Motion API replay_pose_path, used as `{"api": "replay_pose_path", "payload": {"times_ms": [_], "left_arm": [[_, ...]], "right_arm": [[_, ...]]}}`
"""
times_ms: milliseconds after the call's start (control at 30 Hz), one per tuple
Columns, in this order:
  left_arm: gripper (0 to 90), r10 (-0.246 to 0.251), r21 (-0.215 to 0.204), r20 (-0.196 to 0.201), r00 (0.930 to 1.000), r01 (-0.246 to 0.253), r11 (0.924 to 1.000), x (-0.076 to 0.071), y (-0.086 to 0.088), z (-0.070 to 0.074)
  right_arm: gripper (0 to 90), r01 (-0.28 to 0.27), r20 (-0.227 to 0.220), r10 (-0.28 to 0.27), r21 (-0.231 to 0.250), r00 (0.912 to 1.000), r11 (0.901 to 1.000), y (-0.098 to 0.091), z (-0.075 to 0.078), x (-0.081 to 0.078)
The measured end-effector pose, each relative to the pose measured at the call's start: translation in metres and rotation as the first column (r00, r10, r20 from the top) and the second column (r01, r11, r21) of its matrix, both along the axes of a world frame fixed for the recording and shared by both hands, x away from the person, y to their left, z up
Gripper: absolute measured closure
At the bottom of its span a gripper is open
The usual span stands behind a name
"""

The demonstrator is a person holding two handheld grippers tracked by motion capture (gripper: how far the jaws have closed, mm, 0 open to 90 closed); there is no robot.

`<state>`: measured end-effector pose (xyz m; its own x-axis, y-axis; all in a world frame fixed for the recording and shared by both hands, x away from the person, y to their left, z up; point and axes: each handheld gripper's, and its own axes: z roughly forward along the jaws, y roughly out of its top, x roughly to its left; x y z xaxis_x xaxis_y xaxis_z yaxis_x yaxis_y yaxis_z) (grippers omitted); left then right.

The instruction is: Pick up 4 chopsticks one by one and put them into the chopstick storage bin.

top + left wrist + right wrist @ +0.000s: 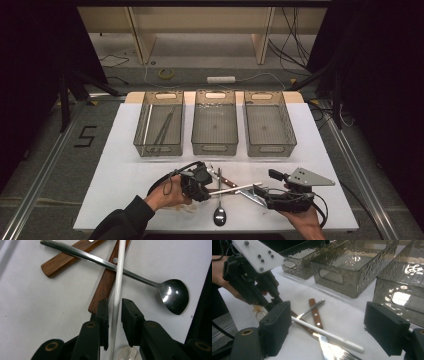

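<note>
A thin white stick [240, 189] lies across two wooden-handled knives [227, 181] and a metal spoon [219, 212] at the table's front middle. My left gripper [204, 194] reaches in from the left. In the left gripper view its jaws straddle the white stick [119, 270] with a thin gap on each side, so my left gripper [115, 307] is open. The spoon [172, 296] and knife handle [107, 282] lie just beyond. My right gripper [329, 330] stands wide open just right of the pile, above the stick [329, 336] and a knife blade [325, 348].
Three smoked plastic bins stand in a row at the back: the left bin [160, 150] holds long thin utensils, the middle bin [215, 148] and right bin [271, 150] look bare. A clear plastic piece [127, 353] lies under my left gripper. The white table top [120, 175] ends near the hands.
</note>
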<state>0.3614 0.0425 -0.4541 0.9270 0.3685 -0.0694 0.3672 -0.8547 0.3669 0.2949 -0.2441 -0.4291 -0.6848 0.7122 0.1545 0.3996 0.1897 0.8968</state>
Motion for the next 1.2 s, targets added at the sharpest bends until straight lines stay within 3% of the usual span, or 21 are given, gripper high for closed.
{"api": "replay_pose_path", "payload": {"times_ms": [167, 433, 533, 867, 1200], "left_arm": [[81.4, -0.005, 0.012, -0.002, 1.0, 0.005, 0.9999, -0.001, -0.002, -0.003], [84.8, -0.026, -0.001, -0.016, 0.9995, 0.026, 0.9997, -0.002, -0.004, -0.004], [85.2, -0.035, -0.003, -0.004, 0.9994, 0.035, 0.9994, -0.003, -0.002, -0.001], [85.5, -0.048, -0.065, 0.026, 0.9985, 0.049, 0.9966, -0.005, 0.001, 0.017], [85.5, 0.007, -0.128, 0.065, 0.9979, 0.001, 0.9918, 0.002, 0.013, 0.032]], "right_arm": [[23.0, 0.001, -0.001, -0.001, 0.0, 1.0, 1.0, 0.0, 0.0, 0.0], [23.0, 0.001, -0.001, -0.001, -0.001, 1.0, 1.0, 0.0, 0.0, 0.0], [23.0, 0.0, -0.001, 0.0, -0.001, 1.0, 1.0, 0.0, 0.0, 0.0], [23.0, -0.002, 0.0, 0.002, 0.0, 1.0, 1.0, 0.0, 0.0, 0.0], [23.0, -0.002, -0.001, 0.002, -0.001, 1.0, 1.0, 0.0, 0.0, 0.0]]}}
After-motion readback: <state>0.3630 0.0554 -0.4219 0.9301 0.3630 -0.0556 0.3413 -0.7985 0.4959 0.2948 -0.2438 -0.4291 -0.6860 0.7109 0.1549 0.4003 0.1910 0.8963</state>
